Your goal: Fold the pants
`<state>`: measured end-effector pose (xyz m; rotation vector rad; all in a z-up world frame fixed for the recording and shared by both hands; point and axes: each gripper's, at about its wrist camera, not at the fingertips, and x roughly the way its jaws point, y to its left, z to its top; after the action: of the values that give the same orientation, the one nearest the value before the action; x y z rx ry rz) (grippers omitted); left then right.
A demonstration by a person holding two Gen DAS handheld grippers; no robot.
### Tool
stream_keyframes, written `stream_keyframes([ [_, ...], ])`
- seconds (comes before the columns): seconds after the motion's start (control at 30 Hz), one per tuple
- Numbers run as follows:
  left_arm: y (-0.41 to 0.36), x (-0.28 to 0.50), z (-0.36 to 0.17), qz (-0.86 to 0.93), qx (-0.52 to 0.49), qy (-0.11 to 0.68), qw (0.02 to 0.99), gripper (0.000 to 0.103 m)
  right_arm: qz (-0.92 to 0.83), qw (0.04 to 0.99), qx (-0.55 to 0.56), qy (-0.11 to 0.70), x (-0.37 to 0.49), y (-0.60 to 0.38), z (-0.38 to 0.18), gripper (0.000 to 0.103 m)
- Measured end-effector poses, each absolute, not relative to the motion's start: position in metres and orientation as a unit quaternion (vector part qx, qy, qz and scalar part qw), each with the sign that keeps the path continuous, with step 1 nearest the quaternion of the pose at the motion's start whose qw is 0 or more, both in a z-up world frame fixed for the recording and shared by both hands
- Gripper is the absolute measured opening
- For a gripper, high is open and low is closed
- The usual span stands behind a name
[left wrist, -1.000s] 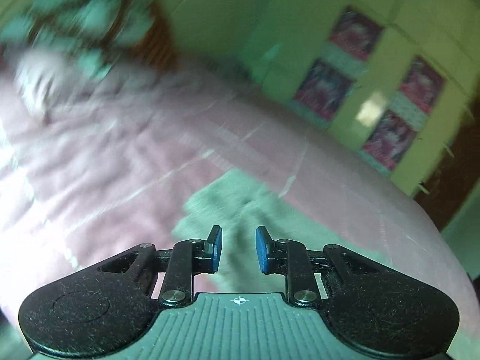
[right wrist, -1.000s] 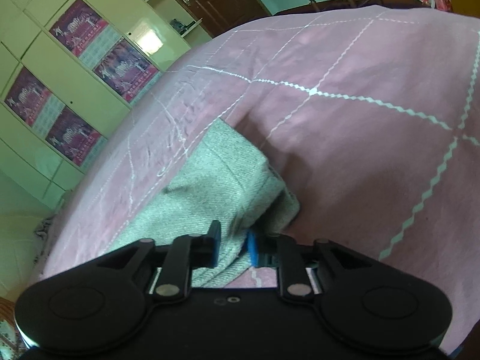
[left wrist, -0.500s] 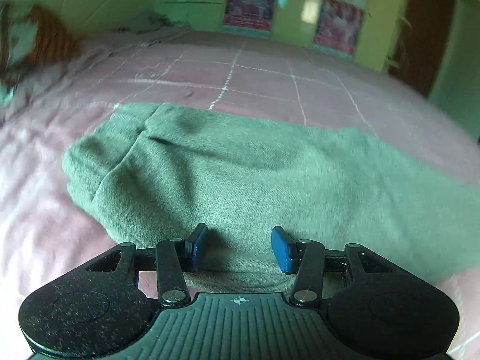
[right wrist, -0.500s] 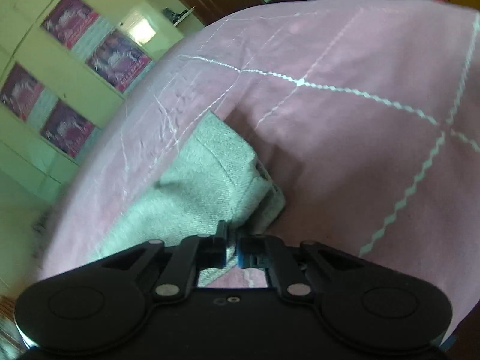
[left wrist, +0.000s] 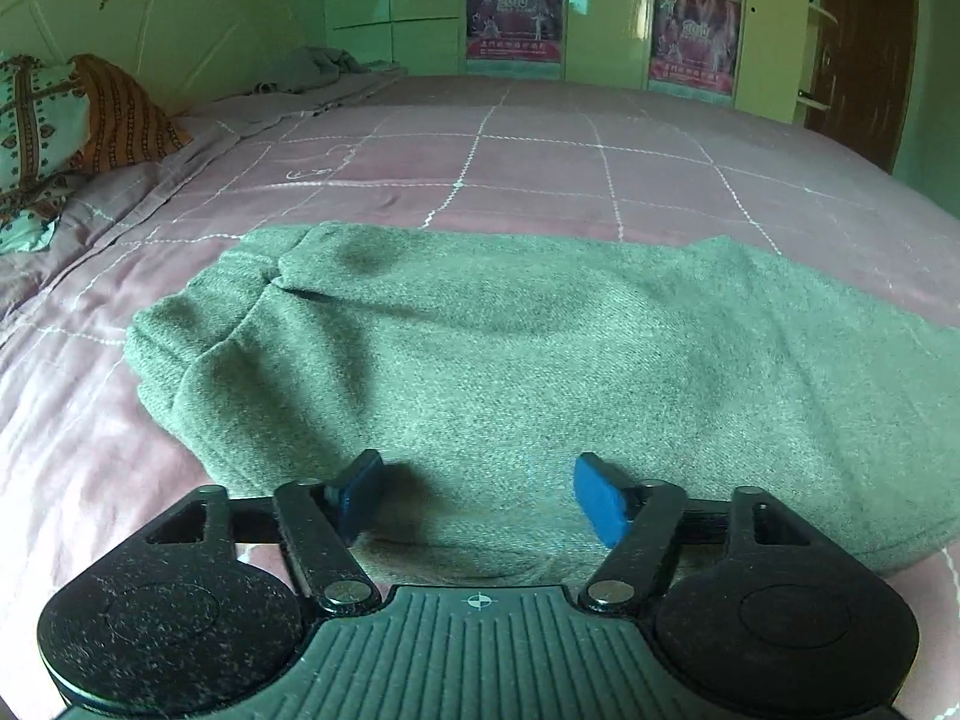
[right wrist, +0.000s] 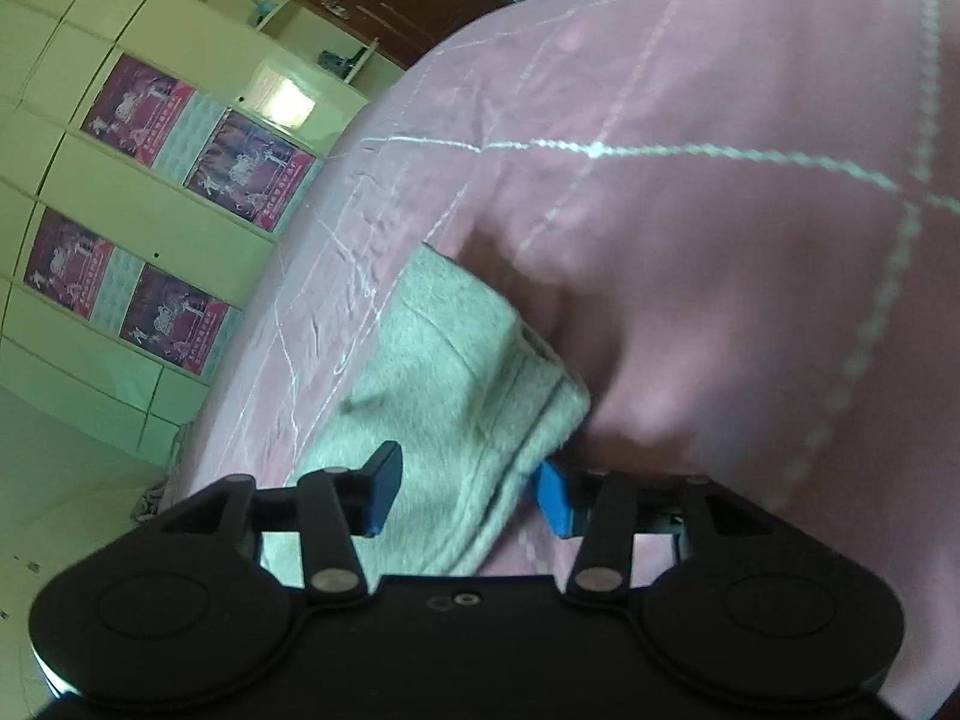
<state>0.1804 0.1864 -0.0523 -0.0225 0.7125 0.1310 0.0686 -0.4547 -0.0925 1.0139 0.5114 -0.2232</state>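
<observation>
2 spread hand-held grippers: left hand-held gripper (left wrist: 477, 495) faces the pants (left wrist: 510, 360) long side, right hand-held gripper (right wrist: 465, 495) straddles 1 end.

Dim greenish light, fisheye bending at edges; the right wrist view is slightly motion-blurred.

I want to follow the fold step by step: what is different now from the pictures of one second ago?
The right gripper, shut on the edge of the pants half a second ago, has opened and let it go. The left gripper swung down to face the pants and opened wider. The pants remain flat on the pink bedspread.
</observation>
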Motion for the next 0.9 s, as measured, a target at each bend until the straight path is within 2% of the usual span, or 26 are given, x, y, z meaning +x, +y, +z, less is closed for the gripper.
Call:
stream_keyframes([
  [0.03,0.184,0.18,-0.053,0.065,-0.006,0.348,0.935,0.074,-0.101,0.84,0.472,0.247,0.072,-0.454,-0.092,0.04],
  [0.07,0.183,0.181,-0.053,0.065,-0.005,0.348,0.935,0.076,-0.098,0.844,0.463,0.253,0.073,-0.453,-0.09,0.028],
  [0.13,0.183,0.18,-0.054,0.065,-0.008,0.347,0.936,0.077,-0.107,0.847,0.449,0.264,0.075,-0.453,-0.088,0.015],
  [0.27,0.187,0.178,-0.054,0.057,-0.012,0.346,0.936,0.077,-0.094,0.871,0.417,0.241,0.069,-0.447,-0.071,0.011],
  [0.37,0.19,0.179,-0.056,0.052,-0.014,0.344,0.938,0.077,-0.073,0.893,0.405,0.185,0.052,-0.44,-0.048,0.011],
  [0.43,0.189,0.18,-0.056,0.053,-0.013,0.344,0.937,0.077,-0.104,0.897,0.37,0.217,0.058,-0.44,-0.057,0.012],
  [0.47,0.189,0.181,-0.056,0.054,-0.013,0.345,0.937,0.077,-0.129,0.871,0.392,0.266,0.066,-0.448,-0.078,0.012],
  [0.5,0.19,0.18,-0.056,0.054,-0.013,0.345,0.937,0.077,-0.124,0.847,0.439,0.273,0.068,-0.459,-0.088,0.012],
  [0.57,0.19,0.179,-0.057,0.053,-0.016,0.342,0.938,0.077,-0.106,0.84,0.465,0.26,0.065,-0.465,-0.085,0.019],
  [0.7,0.191,0.18,-0.057,0.054,-0.017,0.343,0.938,0.078,-0.094,0.828,0.497,0.241,0.043,-0.467,-0.089,0.022],
  [0.77,0.192,0.18,-0.057,0.053,-0.017,0.344,0.937,0.078,-0.092,0.816,0.526,0.222,0.031,-0.468,-0.091,0.028],
  [0.9,0.191,0.18,-0.057,0.053,-0.017,0.345,0.937,0.078,-0.087,0.81,0.539,0.213,0.024,-0.471,-0.094,0.034],
])
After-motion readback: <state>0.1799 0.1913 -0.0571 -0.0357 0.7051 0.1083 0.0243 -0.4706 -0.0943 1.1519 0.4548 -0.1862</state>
